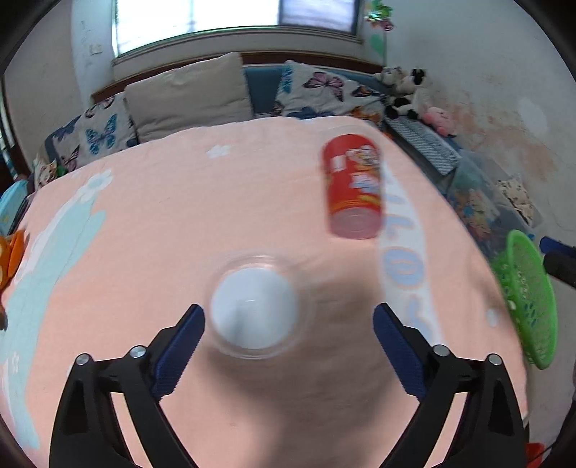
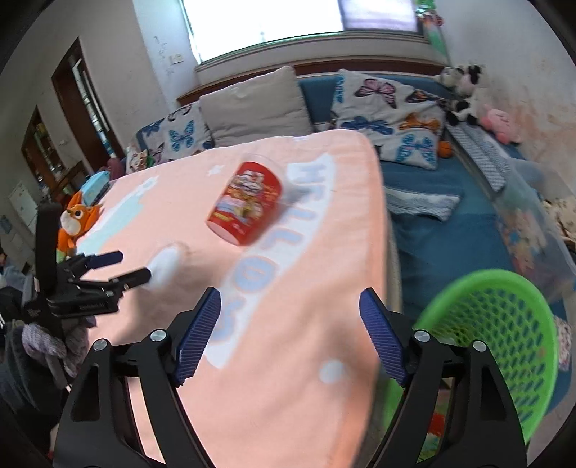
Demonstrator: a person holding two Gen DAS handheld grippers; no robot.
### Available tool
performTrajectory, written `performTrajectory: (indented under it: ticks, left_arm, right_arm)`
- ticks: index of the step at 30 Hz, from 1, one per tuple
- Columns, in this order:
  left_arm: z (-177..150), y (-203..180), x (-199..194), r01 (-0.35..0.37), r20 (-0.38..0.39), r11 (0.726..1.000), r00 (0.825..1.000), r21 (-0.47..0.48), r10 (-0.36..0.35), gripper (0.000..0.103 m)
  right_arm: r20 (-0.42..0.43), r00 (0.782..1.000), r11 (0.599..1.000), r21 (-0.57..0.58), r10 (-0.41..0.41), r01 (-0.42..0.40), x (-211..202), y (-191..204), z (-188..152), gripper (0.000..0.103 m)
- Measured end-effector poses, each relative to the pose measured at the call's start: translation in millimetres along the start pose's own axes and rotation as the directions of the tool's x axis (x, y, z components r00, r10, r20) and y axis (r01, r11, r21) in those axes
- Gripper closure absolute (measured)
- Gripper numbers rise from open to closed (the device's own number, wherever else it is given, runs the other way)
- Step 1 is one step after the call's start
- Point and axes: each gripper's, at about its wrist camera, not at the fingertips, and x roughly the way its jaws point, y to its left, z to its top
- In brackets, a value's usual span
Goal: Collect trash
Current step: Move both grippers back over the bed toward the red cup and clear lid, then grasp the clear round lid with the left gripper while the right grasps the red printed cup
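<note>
Here's the tabletop (image 1: 187, 223), draped in a peach-pink cloth with pale blue shapes and white flowers, and behind it a blue sofa (image 2: 442, 230) stacked with butterfly cushions (image 1: 324, 93) and one plain beige cushion (image 1: 190, 93). A bright window (image 1: 234, 18) sits above that sofa, and plush toys (image 1: 410, 90) crowd its right end. An orange plush fox (image 2: 77, 221) perches at the cloth's left edge.

Now the containers. A red snack canister (image 1: 351, 183) lies on its side on the cloth, its base turned toward the cameras; nothing of its inside shows. Nearer than the canister and to its left lies a clear plastic lid (image 1: 256, 306) with a white centre, flat on the cloth. A green mesh basket (image 2: 504, 338) hangs off the tabletop's right edge, well to the right of the canister; its contents are too blurred to call.

Writing: big pale letters on the cloth beside the canister read "HELLO". The canister's label shows cartoon art and characters too smeared to read.

The left gripper (image 1: 288, 324) hovers over the cloth with jaws spread wide, the lid just between them, untouched as far as I can see. The right gripper (image 2: 289, 324) is wide too, gripping nothing, nearer the camera than the canister.
</note>
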Motion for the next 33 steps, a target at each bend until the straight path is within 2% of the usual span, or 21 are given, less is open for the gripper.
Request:
performTrajectory:
  ticks: [4, 10, 20, 25, 33]
  left_arm:
    - [-5.9, 12.5, 9.7, -0.015, -0.029, 1.000, 0.999, 0.012, 0.015, 0.008]
    - [-11.0, 30.1, 27.0, -0.006, -0.071, 1.000, 0.997, -0.002, 0.006, 0.008]
    - [-11.5, 34.4, 42.3, 0.016, -0.093, 1.000, 0.996, 0.001, -0.016, 0.008]
    - [-10.0, 36.4, 43.2, 0.028, -0.091, 1.000, 0.995, 0.002, -0.028, 0.007]
    - [-7.7, 31.5, 45.7, 0.055, -0.094, 0.998, 0.994, 0.034, -0.052, 0.007]
  right_arm:
    - [-0.032, 0.999, 0.999, 0.002, 0.032, -0.032, 23.4, 10.4, 15.7, 0.019]
    - [-0.071, 0.993, 0.994, 0.066, 0.091, -0.087, 60.7, 13.3, 42.6, 0.018]
    - [-0.114, 0.980, 0.972, 0.188, 0.164, -0.140, 118.0, 11.5, 82.5, 0.017]
    - [-0.134, 0.976, 0.963, 0.235, 0.170, -0.135, 144.6, 12.4, 98.1, 0.017]
    - [-0.190, 0.958, 0.935, 0.325, 0.214, -0.144, 182.4, 9.9, 106.5, 0.017]
